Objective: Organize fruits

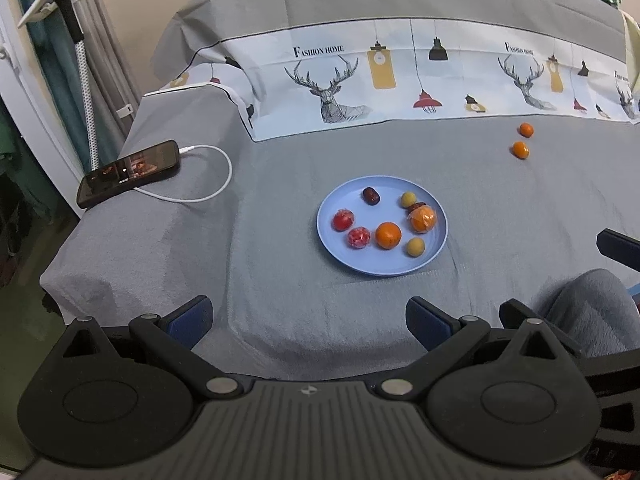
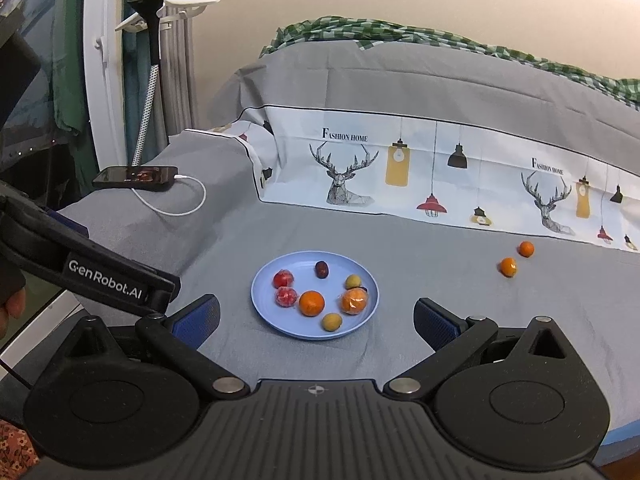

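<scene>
Hovering over grey bedding, both tongs released, nothing held. Left gripper [image 1: 308, 316]: jaws spread wide, short of plate [image 1: 348, 254], above bed edge. Right gripper [image 2: 316, 320]: jaws equally wide, plate [image 2: 288, 326] just ahead between the pads. Left gripper's arm crosses low left of right view, close to right gripper's left finger [image 2: 198, 318].

On plate: two red wrapped fruits [image 2: 285, 289], bare orange [image 2: 311, 303], wrapped orange [image 2: 353, 300], two yellow-green fruits [image 2: 332, 322], dark date-like fruit [image 2: 321, 269]. A further dark piece tucked behind wrapped orange; cannot tell what.

Off plate: two small oranges [image 1: 523, 141], well apart to far right, near printed fold of quilt [image 1: 400, 80]. Probably the remaining work.

Further out: phone [image 1: 128, 172] with white cable [image 1: 216, 184] at left corner of bed.

Risks, judged:
- Soft bedding: pressing down beside a small orange dents the cloth, fruit rolls off toward the dip or away from pads.
- Round, smooth peel: off-centre pinch squirts fruit sideways.
- Crowded plate: dropped orange may knock a neighbour over the shallow rim; plate may tilt on soft surface if nudged.
- Film on wrapped fruit slippery.
- Grippers close together: collision likely if both reach right at once.
</scene>
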Demonstrator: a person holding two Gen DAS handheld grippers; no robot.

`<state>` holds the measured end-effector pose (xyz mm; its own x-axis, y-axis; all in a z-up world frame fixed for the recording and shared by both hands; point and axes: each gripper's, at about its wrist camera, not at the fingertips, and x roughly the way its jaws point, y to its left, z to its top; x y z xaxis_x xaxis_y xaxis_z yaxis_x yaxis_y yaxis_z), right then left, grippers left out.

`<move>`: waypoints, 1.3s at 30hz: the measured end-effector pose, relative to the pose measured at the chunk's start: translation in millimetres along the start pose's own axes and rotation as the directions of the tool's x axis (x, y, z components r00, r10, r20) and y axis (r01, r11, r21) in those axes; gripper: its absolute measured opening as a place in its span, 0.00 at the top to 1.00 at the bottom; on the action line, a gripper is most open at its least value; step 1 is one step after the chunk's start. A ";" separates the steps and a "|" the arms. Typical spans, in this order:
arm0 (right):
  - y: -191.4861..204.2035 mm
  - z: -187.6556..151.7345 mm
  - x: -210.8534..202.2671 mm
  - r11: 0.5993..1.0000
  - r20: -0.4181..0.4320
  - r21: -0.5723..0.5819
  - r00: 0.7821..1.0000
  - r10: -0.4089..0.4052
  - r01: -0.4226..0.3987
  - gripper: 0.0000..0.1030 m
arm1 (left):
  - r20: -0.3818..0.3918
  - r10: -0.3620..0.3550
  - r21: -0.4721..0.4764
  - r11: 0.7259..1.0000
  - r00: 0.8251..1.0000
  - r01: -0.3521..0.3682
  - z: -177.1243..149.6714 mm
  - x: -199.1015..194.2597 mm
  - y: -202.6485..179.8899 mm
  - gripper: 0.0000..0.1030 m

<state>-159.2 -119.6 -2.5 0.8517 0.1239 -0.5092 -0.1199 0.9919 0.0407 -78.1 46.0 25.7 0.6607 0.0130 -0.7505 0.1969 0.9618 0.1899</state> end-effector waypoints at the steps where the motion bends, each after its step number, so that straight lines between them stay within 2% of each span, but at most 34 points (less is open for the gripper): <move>1: -0.6 -0.1 1.2 1.000 -0.003 0.006 1.000 0.000 0.000 0.01 | -0.005 0.000 0.003 1.000 1.000 0.000 0.3 1.7 -0.5 0.00; 7: -10.4 0.8 9.1 0.999 -0.018 0.051 1.000 0.002 -0.001 0.01 | -0.034 0.009 0.014 1.000 0.999 -0.009 7.5 11.3 -9.1 0.00; 12: -35.1 0.3 16.9 0.992 -0.029 0.126 1.000 -0.010 0.014 0.01 | -0.079 -0.001 0.040 0.999 0.997 0.004 16.6 23.3 -23.7 0.00; 15: -58.4 2.8 20.5 0.987 -0.016 0.142 0.997 -0.071 0.073 0.01 | -0.098 -0.010 0.050 0.999 0.995 0.015 27.5 33.3 -38.1 0.00; 20: -113.9 1.6 27.0 0.964 -0.023 0.174 0.979 -0.201 0.202 0.01 | -0.129 -0.054 0.076 0.995 0.990 0.064 52.3 56.2 -72.3 0.00; 25: -174.0 -9.1 39.0 0.929 -0.074 0.213 0.953 -0.294 0.303 0.01 | -0.146 -0.086 0.131 0.986 0.986 0.105 80.5 88.2 -123.2 0.00; 29: -224.9 -17.3 65.7 0.894 -0.129 0.239 0.925 -0.358 0.379 0.01 | -0.145 -0.117 0.203 0.968 0.983 0.145 105.0 130.6 -178.6 0.00; 32: -264.8 -25.8 94.8 0.865 -0.177 0.256 0.901 -0.397 0.432 0.01 | -0.102 -0.167 0.219 0.958 0.981 0.186 122.5 170.7 -220.8 0.00; 36: -323.5 -33.3 146.8 0.840 -0.217 0.248 0.873 -0.437 0.483 0.01 | -0.051 -0.249 0.253 0.934 0.967 0.254 151.4 233.1 -283.4 0.00; 39: -369.8 -35.4 193.2 0.851 -0.221 0.235 0.878 -0.425 0.471 0.01 | -0.065 -0.304 0.285 0.907 0.951 0.309 176.9 283.8 -327.9 0.00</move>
<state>31.6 -463.4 -146.4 0.6861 -0.3184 -0.6541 0.4185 0.9082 -0.0032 173.0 -314.0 -137.6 0.5214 -0.2621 -0.8120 0.5895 0.7987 0.1208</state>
